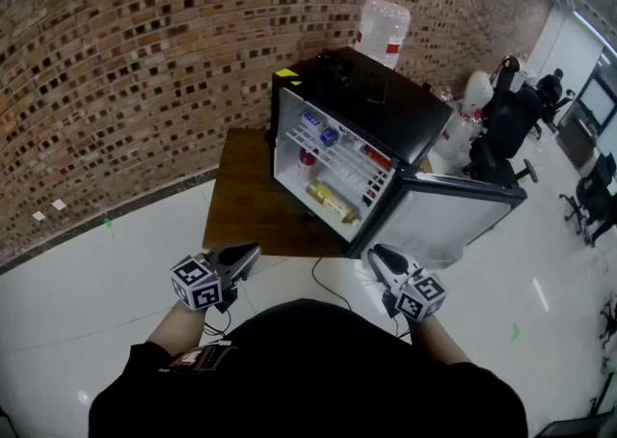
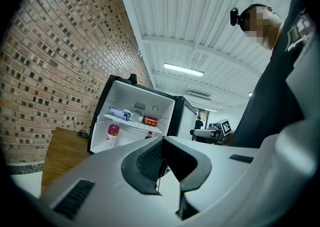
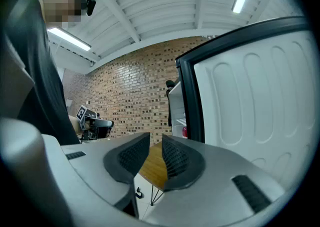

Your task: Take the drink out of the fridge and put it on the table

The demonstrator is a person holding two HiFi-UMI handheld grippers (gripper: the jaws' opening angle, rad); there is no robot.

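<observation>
Black mini fridge (image 1: 386, 108) w/ a white inside sits on the brown wooden table (image 1: 241, 209), its door (image 1: 439, 224) swung wide toward the person's right. The drink, a white bottle w/ pink-red top (image 2: 113, 135), stands upright low in the fridge at its left side, below the white shelf (image 2: 131, 124) that carries small blue-white packs and a red tin (image 2: 150, 120). A yellow packet (image 1: 333, 202) lies on the fridge floor near it. Both tongs hang in front of the person over the pale floor, well apart from the fridge, so no reach is under way. Left gripper (image 1: 246, 255) has its tips closed together w/ nothing in them. Right gripper (image 1: 379, 255) shows a narrow slit between its pads, also empty, w/ only table showing through.

Risks, as I judge them:
- Neither set of jaws looks wide enough for the bottle, so going in like this would prob. push it over or shove it back, not grip it.
- The shelf sits close above the cap, so a steep lift could knock it or spill the packs.
- The open door crowds the right side, so the right gripper could clip it.
- The fridge takes up much of the table. Setting the bottle too near the edge could let it tip off.
</observation>
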